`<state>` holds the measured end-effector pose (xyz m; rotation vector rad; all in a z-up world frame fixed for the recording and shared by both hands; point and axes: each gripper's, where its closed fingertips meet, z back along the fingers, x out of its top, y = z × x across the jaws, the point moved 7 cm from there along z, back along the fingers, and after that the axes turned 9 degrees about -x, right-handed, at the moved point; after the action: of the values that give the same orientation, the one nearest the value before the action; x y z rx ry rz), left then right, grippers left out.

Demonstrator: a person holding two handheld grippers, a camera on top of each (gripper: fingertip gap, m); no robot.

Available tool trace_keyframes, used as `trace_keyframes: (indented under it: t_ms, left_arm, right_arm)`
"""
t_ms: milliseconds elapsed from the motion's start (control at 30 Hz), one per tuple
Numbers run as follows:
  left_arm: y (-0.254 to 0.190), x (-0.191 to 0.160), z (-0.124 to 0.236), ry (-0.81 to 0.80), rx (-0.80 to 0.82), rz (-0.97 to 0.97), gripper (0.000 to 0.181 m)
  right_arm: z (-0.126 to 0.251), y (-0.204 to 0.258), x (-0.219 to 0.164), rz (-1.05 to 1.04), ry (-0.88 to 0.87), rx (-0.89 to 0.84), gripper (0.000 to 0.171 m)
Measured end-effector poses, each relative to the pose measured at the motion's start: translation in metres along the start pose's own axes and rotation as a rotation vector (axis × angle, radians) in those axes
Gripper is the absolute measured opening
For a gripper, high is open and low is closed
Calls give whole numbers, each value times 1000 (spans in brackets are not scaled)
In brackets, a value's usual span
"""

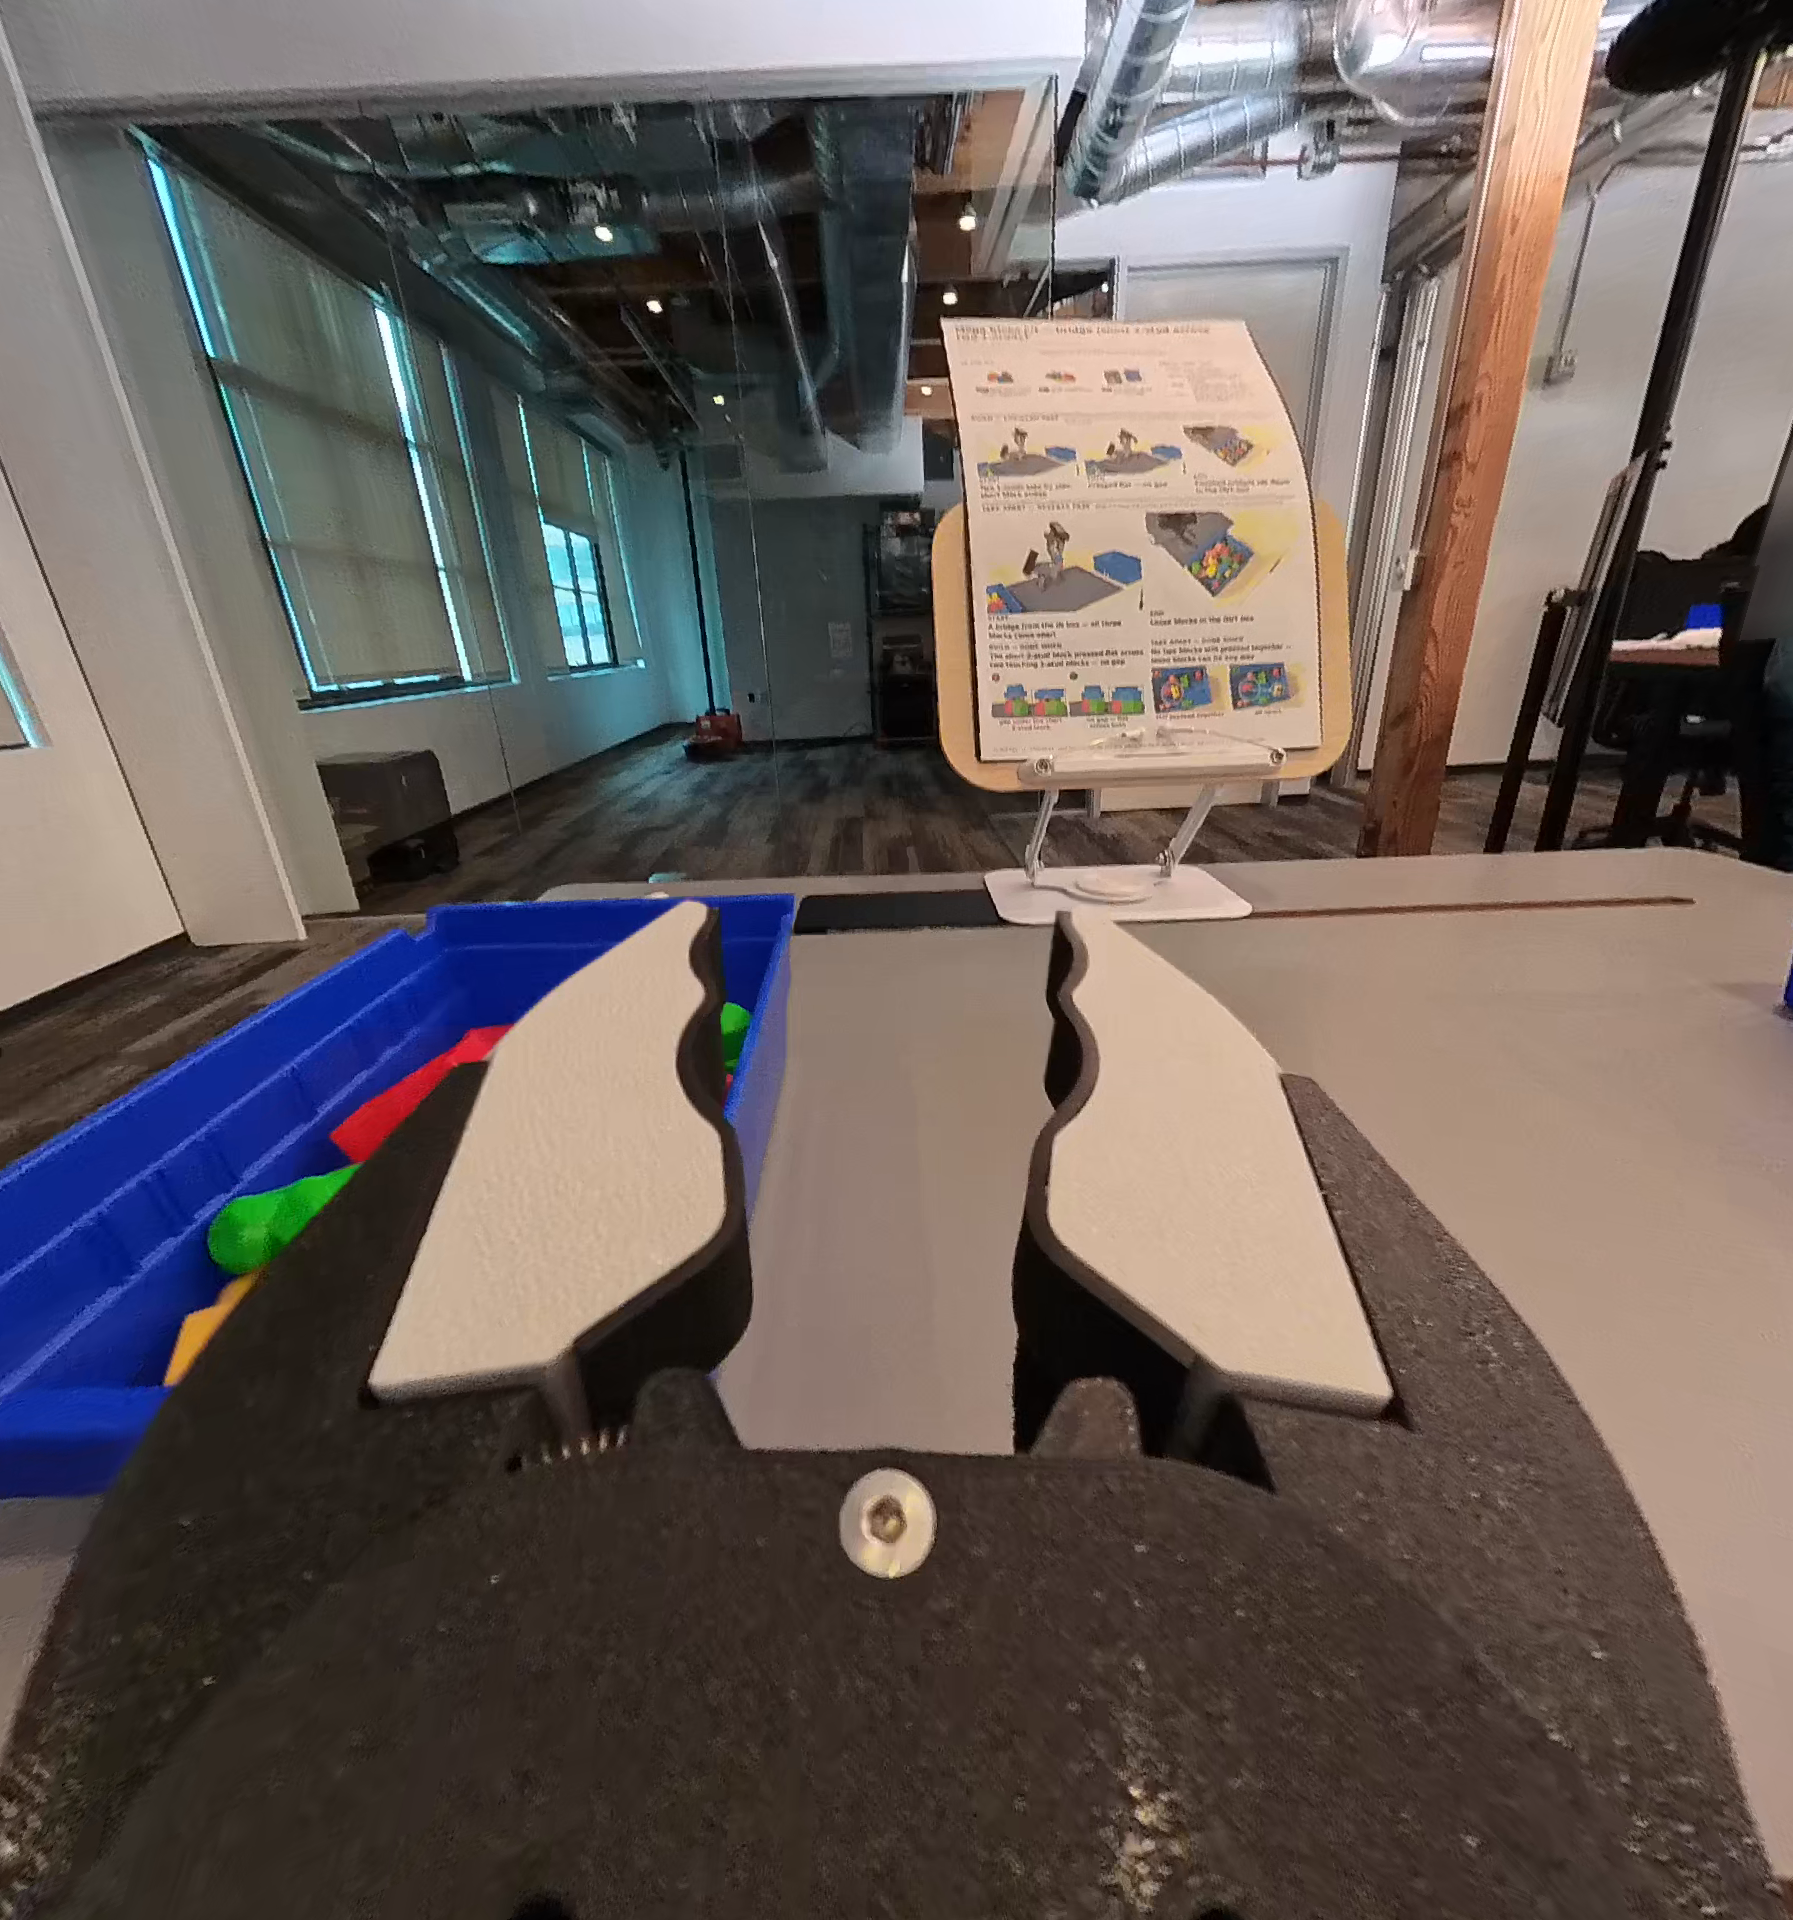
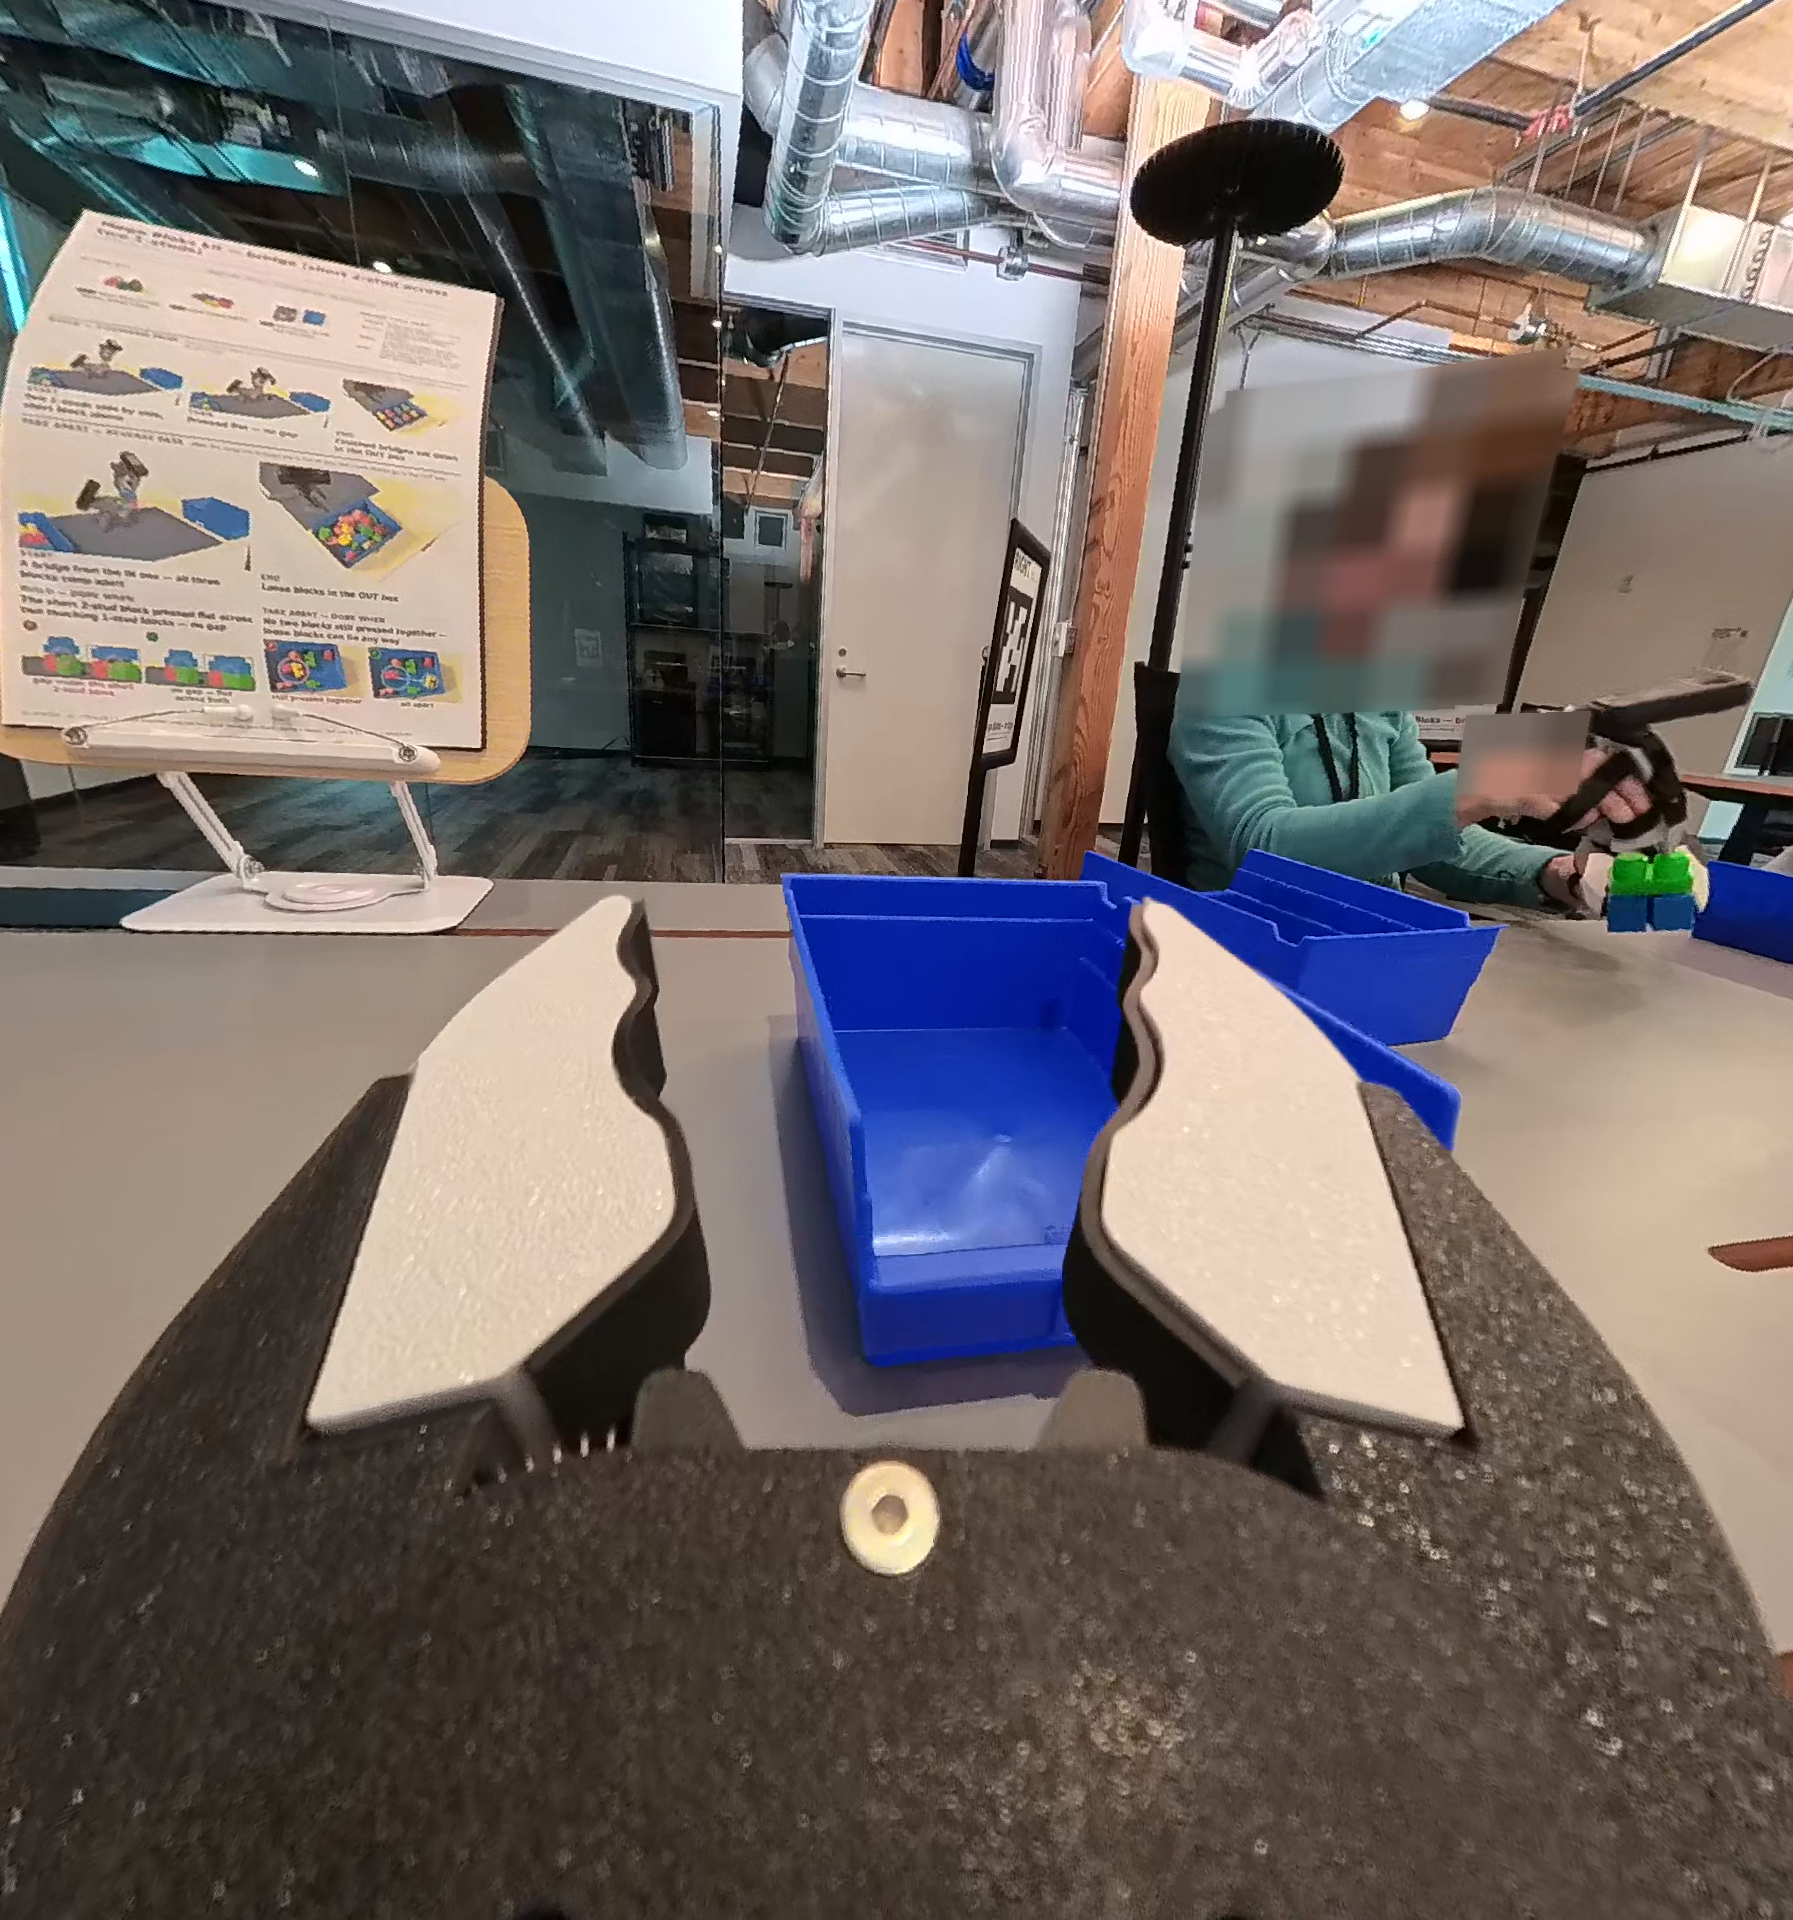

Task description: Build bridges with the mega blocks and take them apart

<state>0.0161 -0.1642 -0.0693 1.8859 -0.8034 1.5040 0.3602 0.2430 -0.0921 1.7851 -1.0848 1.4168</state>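
Note:
In the left wrist view my left gripper (image 1: 884, 935) is open and empty above the grey table (image 1: 1443, 1091). A blue bin (image 1: 123, 1226) lies to its left with loose blocks in it: a green one (image 1: 258, 1226), a red one (image 1: 414, 1091) and an orange one (image 1: 201, 1335), partly hidden by my left finger. In the right wrist view my right gripper (image 2: 887, 925) is open and empty, held over the near end of an empty blue bin (image 2: 954, 1122).
An instruction sheet on a stand (image 1: 1141, 561) stands at the table's far edge; it also shows in the right wrist view (image 2: 237, 488). At the far right a person (image 2: 1318, 790) holds other grippers on green and blue blocks (image 2: 1650, 888). More blue bins (image 2: 1359, 945) lie there.

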Motion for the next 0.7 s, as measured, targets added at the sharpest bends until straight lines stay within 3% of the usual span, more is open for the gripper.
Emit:
trace_keyframes:
  t_ms: [167, 400, 700]
  left_arm:
    - [-12, -5, -13, 72, -36, 15, 61]
    - [-40, 0, -41, 152, -77, -46, 60]
    - [-72, 13, -79, 190, -74, -110, 61]
  right_arm:
    - [-2, 11, -2, -9, 35, 44, 85]
    - [-3, 56, 5, -9, 73, 246, 87]
    - [27, 146, 38, -73, 97, 813, 90]
